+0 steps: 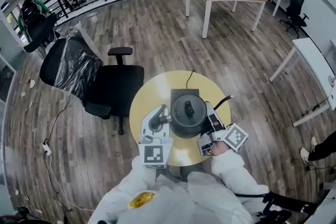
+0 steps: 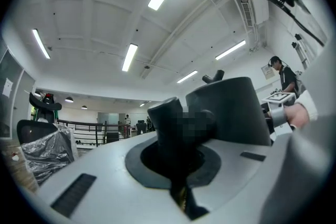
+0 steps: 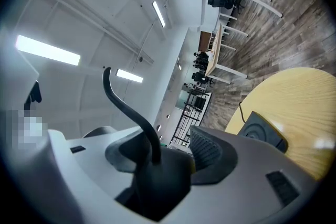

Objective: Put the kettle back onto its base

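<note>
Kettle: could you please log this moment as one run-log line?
kettle held off base | left gripper shut on kettle | right gripper shut on kettle handle

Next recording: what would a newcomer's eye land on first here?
A dark kettle held over the round yellow table, the left tool clamped on a dark part at its side and the right tool on its thin curved handle. Its black base sits bare on the table just beyond it.
</note>
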Demonstrator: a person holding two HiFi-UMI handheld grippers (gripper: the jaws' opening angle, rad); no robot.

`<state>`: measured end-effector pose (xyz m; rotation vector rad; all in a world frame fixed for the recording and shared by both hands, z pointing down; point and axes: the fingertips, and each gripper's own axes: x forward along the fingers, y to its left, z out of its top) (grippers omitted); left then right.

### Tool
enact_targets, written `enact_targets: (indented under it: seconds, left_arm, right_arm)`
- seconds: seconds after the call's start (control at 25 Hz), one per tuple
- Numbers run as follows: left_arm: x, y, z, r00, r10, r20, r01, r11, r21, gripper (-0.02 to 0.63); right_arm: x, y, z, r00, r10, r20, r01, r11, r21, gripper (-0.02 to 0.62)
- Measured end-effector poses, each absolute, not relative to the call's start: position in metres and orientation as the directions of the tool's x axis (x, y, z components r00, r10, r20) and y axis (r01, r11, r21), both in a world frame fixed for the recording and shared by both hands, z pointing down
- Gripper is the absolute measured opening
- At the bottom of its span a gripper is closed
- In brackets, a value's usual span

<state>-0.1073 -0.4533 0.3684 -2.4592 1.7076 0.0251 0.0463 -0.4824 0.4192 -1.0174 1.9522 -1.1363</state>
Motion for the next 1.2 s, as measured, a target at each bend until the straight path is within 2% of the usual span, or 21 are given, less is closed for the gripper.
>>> enact_targets:
  seconds: [0.12, 0.4, 0.76, 1.0, 1.08, 1.2]
  left_arm:
    - [-0.111, -0.477, 0.382, 0.323, -0.942, -0.091, -0.945, -0.317, -0.077, 0.0]
    - [-0.107, -0.527, 0.41, 0.321, -0.945, -0.054, -0.942, -0.313, -0.121, 0.0]
    - [-0.089, -0.612, 0.472, 0.337, -0.941, -0.009, -0.925, -0.329, -0.192, 0.0]
    - [-0.079, -0.649, 0.523, 0.358, -0.934, 0.019, -0.911, -0.353, -0.213, 0.0]
    - [-0.075, -0.659, 0.54, 0.365, -0.931, 0.032, -0.902, -0.362, -0.235, 0.0]
    - [-0.078, -0.668, 0.561, 0.355, -0.934, 0.042, -0.912, -0.356, -0.206, 0.0]
  right_arm:
    - [0.044, -0.506, 0.42, -0.513, -0.847, -0.138, -0.318, 0.337, -0.886, 0.239]
    - [0.042, -0.567, 0.434, -0.574, -0.814, -0.087, -0.433, 0.392, -0.812, 0.239]
    - [0.056, -0.652, 0.51, -0.558, -0.826, -0.078, -0.427, 0.366, -0.827, 0.238]
    - [0.065, -0.693, 0.557, -0.532, -0.845, -0.05, -0.469, 0.343, -0.814, 0.235]
    - [0.068, -0.703, 0.567, -0.527, -0.849, -0.047, -0.478, 0.341, -0.809, 0.207]
    - [0.066, -0.712, 0.58, -0.535, -0.844, -0.037, -0.496, 0.35, -0.795, 0.206]
